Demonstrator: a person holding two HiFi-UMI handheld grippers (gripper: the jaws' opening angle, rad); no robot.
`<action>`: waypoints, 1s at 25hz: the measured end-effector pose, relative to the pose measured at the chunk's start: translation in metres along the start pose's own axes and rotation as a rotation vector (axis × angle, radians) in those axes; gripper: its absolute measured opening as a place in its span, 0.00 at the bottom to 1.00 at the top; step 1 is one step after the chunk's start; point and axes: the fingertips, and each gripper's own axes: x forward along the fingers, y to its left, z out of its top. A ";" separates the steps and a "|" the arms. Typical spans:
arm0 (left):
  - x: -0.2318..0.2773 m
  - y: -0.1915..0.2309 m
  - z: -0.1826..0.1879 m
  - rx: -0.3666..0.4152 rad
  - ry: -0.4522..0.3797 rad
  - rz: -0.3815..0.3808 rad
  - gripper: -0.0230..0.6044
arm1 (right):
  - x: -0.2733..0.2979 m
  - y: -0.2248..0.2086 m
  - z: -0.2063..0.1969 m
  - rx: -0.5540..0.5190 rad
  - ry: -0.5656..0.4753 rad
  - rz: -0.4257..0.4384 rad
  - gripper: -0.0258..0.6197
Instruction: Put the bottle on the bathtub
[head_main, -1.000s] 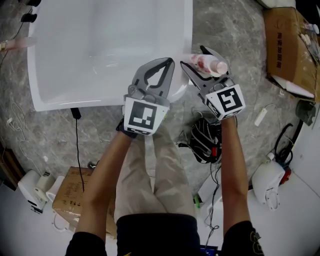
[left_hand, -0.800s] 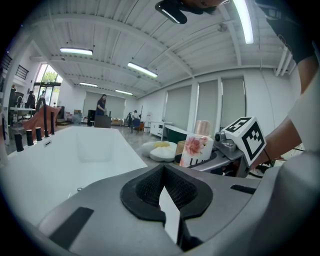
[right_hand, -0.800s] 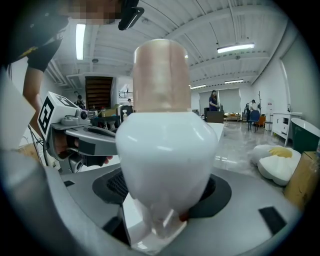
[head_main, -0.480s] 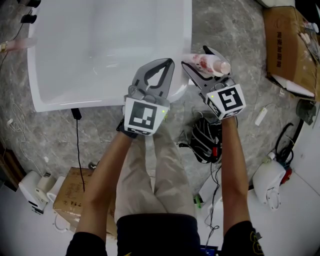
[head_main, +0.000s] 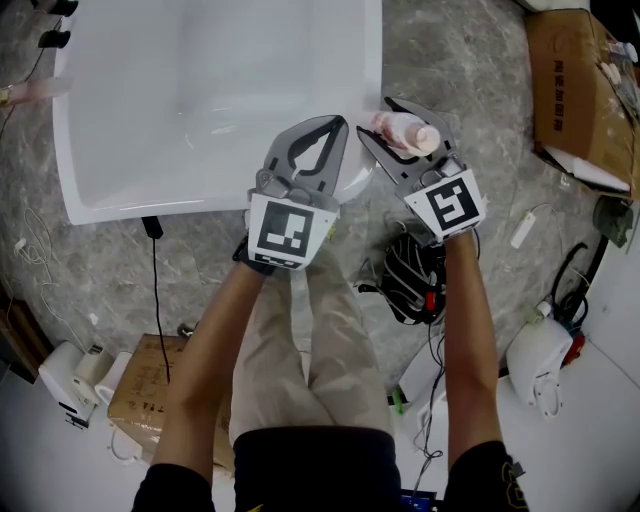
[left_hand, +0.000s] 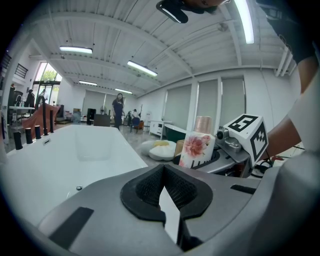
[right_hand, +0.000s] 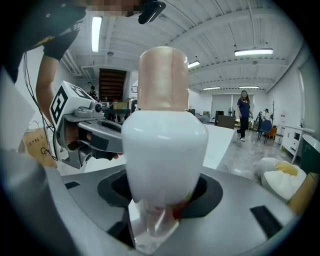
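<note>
My right hand-held gripper (head_main: 375, 117) has just been closing its jaws, and the bottle (head_main: 405, 130) sits between them, gripped low on its body with the cap up. It hangs over the floor just beside the bathtub (head_main: 372, 60), off the right rim near the near corner, and does not yet rest on it. To do this well, I judge I should carry the bottle left until its base is fully over the flat rim. Then I should keep it upright, lower it until it bears, and only then ease the jaws apart. The rim looks narrow and glossy, so a base set half off the edge could tip into the tub or onto the floor.

Close by my feet lies a black cable bundle (head_main: 410, 280), below the path and no hindrance. My left hand-held gripper (head_main: 338, 125) is closed on nothing and hovers over the near right corner of the tub, right where the bottle might go. I would land further along the rim or draw it back. A cardboard box (head_main: 580, 90) stands well off to the right. Dark taps (head_main: 55, 25) sit at the far left corner.
</note>
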 end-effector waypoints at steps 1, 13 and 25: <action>0.000 -0.001 0.000 -0.001 0.001 -0.001 0.07 | 0.000 0.000 -0.002 0.011 0.010 0.003 0.39; 0.001 0.000 0.003 0.006 -0.002 -0.003 0.07 | 0.003 0.002 -0.014 0.044 0.074 -0.003 0.59; 0.002 -0.002 0.002 0.008 0.003 -0.015 0.07 | -0.001 -0.001 -0.012 -0.018 0.065 -0.039 0.40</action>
